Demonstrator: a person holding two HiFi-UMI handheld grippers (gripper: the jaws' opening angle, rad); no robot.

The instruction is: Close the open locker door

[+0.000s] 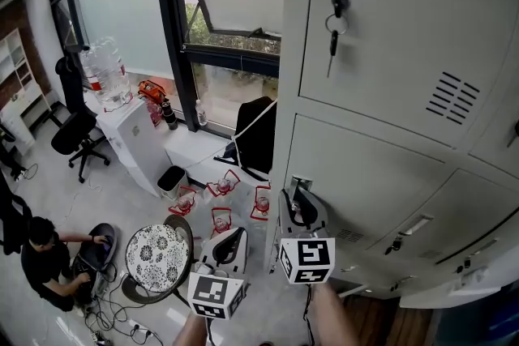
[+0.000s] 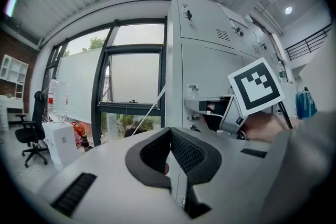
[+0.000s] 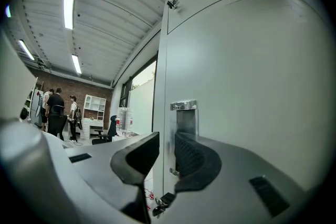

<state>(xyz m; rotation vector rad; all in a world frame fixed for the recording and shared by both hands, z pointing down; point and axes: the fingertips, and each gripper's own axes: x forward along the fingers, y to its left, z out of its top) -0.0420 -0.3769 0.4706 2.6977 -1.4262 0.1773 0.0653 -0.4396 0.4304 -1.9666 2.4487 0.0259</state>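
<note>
The locker door (image 3: 247, 92) on the right is probably light, stiff sheet steel; push near its handle plate (image 3: 184, 106). The right gripper (image 3: 165, 140) gapes narrowly, empty, there. The left gripper (image 2: 169, 134) is closed and empty.

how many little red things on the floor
4 small red-framed objects on the floor: one beside the black bin, one under the white ledge, one nearest the camera, one by the grey locker. More may be hidden.
</note>
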